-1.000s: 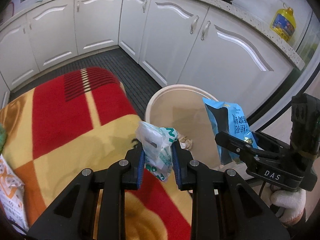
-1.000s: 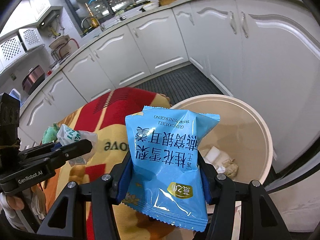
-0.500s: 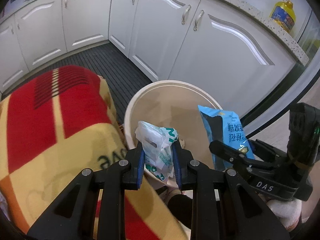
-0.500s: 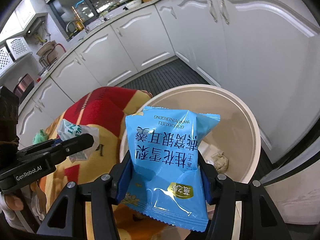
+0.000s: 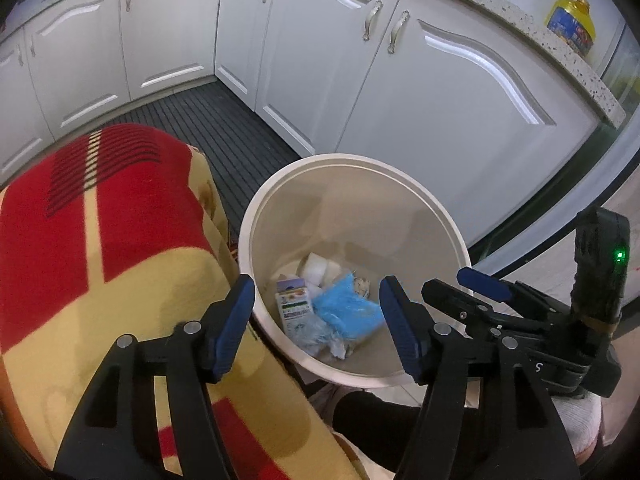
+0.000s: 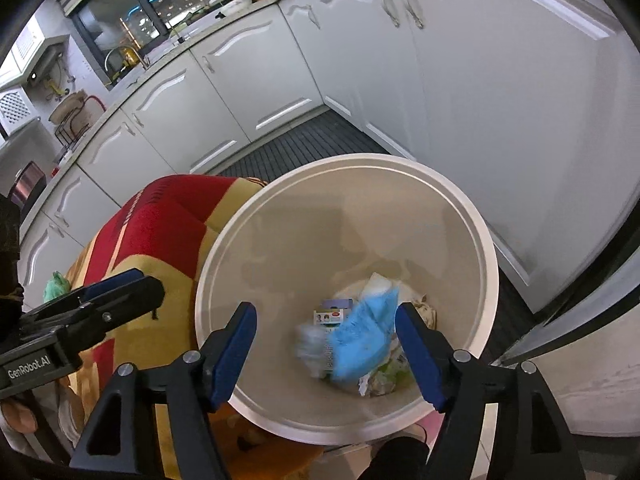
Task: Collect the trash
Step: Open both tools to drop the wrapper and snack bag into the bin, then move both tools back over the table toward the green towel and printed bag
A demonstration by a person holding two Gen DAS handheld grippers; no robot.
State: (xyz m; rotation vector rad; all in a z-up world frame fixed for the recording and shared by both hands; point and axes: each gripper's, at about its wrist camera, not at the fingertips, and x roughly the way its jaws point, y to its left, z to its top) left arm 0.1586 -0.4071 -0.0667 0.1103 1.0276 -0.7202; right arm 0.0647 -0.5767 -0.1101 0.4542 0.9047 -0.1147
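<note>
Left wrist: left gripper over the bin rim, jaws just opened, nothing between them; blue snack bag and white wrapper lie in the bin bottom. Right wrist: right gripper above the bin, jaws just opened, empty; blue bag blurred inside bin, blanket beside it

Both tools are black with blue fingers and silver screws. One has a green light; a white glove shows.
</note>
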